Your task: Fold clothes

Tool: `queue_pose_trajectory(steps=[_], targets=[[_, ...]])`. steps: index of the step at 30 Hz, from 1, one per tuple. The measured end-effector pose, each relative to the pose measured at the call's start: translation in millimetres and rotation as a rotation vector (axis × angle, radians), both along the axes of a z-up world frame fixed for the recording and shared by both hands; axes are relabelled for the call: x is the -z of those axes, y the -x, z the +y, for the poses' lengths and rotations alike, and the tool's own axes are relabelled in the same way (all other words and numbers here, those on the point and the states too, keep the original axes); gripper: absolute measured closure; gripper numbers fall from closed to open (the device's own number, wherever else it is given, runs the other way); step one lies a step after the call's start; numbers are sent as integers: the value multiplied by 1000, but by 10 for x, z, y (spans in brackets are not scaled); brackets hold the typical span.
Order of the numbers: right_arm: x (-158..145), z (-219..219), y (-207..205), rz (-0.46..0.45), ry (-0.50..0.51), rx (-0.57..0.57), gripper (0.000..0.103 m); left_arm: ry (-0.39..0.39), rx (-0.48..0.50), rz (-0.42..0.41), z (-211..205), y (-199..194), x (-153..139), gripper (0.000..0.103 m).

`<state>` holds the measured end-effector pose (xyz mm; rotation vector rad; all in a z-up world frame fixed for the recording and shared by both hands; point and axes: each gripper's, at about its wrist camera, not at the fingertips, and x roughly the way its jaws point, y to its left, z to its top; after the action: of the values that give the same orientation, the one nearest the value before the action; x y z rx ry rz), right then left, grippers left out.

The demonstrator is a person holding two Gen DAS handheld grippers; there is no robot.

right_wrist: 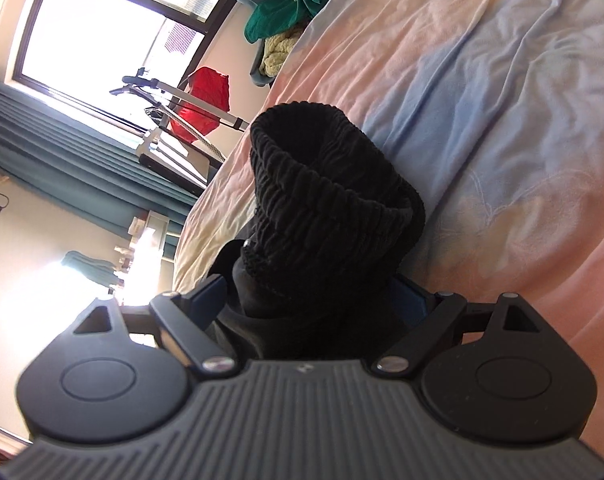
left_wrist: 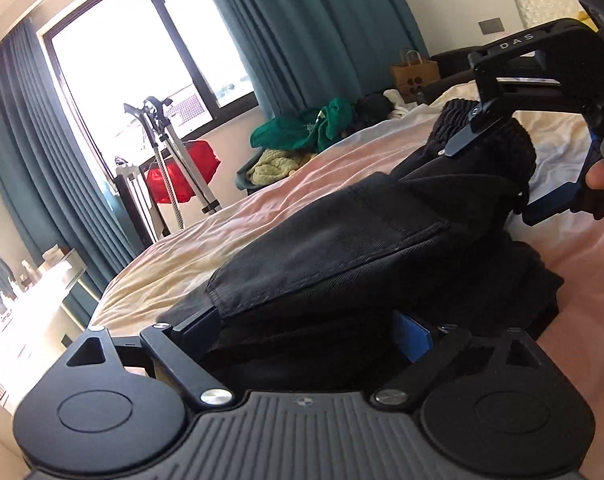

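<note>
We've got the left gripper (left_wrist: 310,332) pinching the near hem of the black pants (left_wrist: 334,256), right gripper (right_wrist: 314,304) clamped on the ribbed waistband (right_wrist: 326,184) farther up the bed (left_wrist: 261,216). Long axis runs between them.

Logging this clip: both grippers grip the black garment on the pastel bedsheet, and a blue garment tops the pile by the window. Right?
Not quite. The top garment of that pile is green, as the left wrist view shows. Both the left gripper and right gripper do grip the black garment on the pastel bedsheet.
</note>
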<state>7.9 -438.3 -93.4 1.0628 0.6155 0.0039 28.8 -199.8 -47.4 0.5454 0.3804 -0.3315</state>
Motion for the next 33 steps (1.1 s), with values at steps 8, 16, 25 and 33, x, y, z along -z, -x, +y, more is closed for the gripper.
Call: queue_pose_trajectory(steps=[8,16,25,33], targets=[[53,28,-3,-10,-52,83,12,138,-29,-11,609,112,69,19],[125,100,-55,-9,4,158,30,244,-47,18,703,207,14,20],[110,192,-127,21,115,188,60,286,-60,15,801,195,-35,42],[-252,311,11,-155,251,161,70,393,-51,44,1071,233,-221,86]])
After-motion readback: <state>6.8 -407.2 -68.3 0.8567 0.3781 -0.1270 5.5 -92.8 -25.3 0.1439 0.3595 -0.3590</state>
